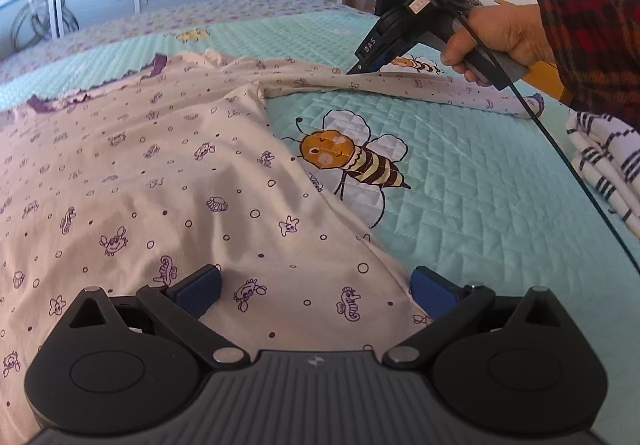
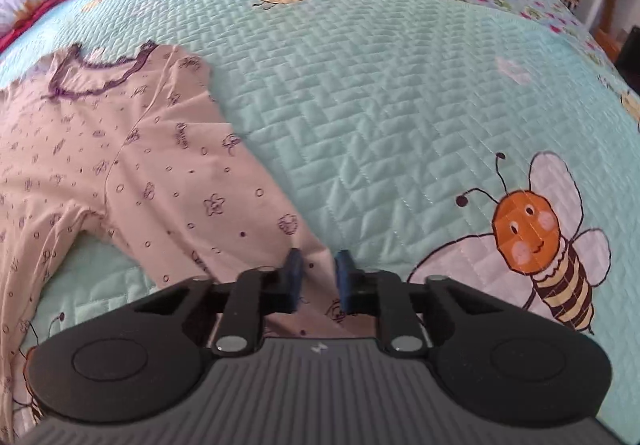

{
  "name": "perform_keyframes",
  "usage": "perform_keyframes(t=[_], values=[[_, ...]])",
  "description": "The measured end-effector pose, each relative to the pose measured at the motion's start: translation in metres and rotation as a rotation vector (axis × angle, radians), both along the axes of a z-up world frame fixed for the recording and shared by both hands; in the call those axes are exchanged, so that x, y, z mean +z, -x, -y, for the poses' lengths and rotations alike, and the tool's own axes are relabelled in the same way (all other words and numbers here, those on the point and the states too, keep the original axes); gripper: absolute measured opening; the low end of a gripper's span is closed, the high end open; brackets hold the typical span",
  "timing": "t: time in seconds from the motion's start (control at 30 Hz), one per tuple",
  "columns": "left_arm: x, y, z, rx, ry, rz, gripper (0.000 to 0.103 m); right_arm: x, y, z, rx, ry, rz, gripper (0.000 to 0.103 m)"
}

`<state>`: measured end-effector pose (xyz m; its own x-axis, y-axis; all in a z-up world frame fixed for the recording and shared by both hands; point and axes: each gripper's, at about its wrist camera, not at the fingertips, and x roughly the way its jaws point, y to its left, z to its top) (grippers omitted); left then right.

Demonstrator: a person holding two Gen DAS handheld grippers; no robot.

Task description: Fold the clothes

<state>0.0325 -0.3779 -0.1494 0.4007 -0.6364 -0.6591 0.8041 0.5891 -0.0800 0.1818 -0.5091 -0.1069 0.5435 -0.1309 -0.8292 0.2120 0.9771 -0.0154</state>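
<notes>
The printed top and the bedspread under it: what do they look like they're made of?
Printed top: looks like thin, soft, matte cotton-type knit; it drapes in gentle folds and wrinkles, with small purple sea-creature prints and purple neckline trim. Exact fibre can't be told.

Bedspread: looks like padded, quilted fabric with a slight sheen; stitched lines form a puffy brick pattern, and bee motifs sit on the mint ground.
</notes>
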Motion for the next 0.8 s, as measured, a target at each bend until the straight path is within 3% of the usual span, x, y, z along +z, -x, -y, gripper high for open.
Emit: perform_keyframes(t=[0.03, 0.07, 0.2, 0.33, 0.4, 0.47, 0.5, 0.57, 0.6, 0.67, 0.8], values=[[0.0, 0.0, 0.0, 0.0, 0.001, 0.0, 0.103, 0.001, -0.001, -0.003, 0.008, 0.008, -0.003, 0.004], [0.0, -0.001, 0.0, 0.0, 0.003, -0.001, 0.103, 0.001, -0.002, -0.007, 0.017, 0.017, -0.007, 0.002], [-0.001, 0.0, -0.001, 0.001, 0.009, 0.005, 0.103, 0.005, -0.007, -0.013, 0.023, 0.066, -0.02, 0.001], [-0.002, 0.0, -0.001, 0.0, 0.018, 0.008, 0.103, 0.008, -0.009, 0.013, -0.106, 0.111, 0.003, 0.002], [-0.003, -0.001, -0.002, -0.002, 0.025, 0.004, 0.103, 0.0, -0.013, 0.025, -0.141, 0.063, -0.004, 0.002], [-0.003, -0.001, -0.002, -0.002, 0.028, 0.002, 0.103, -0.005, -0.015, 0.022, -0.153, 0.116, 0.015, 0.004], [-0.003, -0.001, -0.002, -0.002, 0.029, 0.003, 0.103, -0.004, -0.013, 0.023, -0.167, 0.106, 0.034, 0.006], [-0.003, 0.0, -0.002, -0.002, 0.029, 0.006, 0.103, -0.003, -0.009, 0.024, -0.194, 0.088, 0.073, 0.02], [-0.003, 0.0, -0.002, -0.003, 0.029, 0.006, 0.103, -0.001, -0.005, 0.026, -0.206, 0.083, 0.092, 0.037], [-0.003, 0.0, -0.002, -0.003, 0.03, 0.006, 0.103, 0.007, 0.008, 0.029, -0.242, 0.05, 0.15, 0.056], [-0.003, 0.0, 0.0, -0.002, 0.02, 0.011, 0.103, 0.031, 0.053, 0.023, -0.302, -0.039, 0.305, 0.06]])
